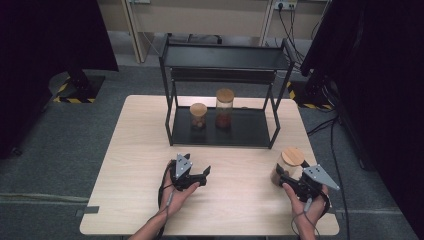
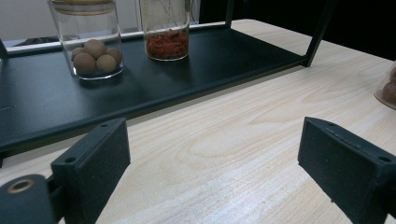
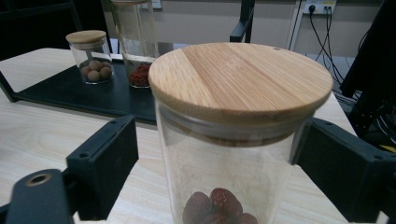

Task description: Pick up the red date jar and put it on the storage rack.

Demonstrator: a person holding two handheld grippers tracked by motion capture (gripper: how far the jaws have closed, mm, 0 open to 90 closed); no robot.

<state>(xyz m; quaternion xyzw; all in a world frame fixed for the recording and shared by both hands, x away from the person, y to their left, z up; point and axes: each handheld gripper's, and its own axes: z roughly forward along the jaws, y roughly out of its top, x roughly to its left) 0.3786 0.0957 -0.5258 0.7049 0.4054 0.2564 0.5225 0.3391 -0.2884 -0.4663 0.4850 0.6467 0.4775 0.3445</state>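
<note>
Glass jar point(image 3: 233, 154), wooden lid, dark fruit

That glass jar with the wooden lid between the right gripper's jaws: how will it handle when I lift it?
The glass jar looks rigid but smooth, so probably slippery against the pads. It is tall and nearly empty, so likely light yet apt to tip. Its wooden lid only sits on top and may come loose if tilted.

A black metal two-shelf rack point(image 1: 222, 135) stands at the back of the light wooden worktop point(image 1: 130, 165). On its bottom shelf, a short glass jar of round brown balls point(image 1: 198, 116) sits just left of a tall glass jar of red bits point(image 1: 224, 108). Near the front right, a glass jar with a wooden lid point(image 3: 238, 135) stands between the right gripper point(image 1: 292, 181) jaws
</note>
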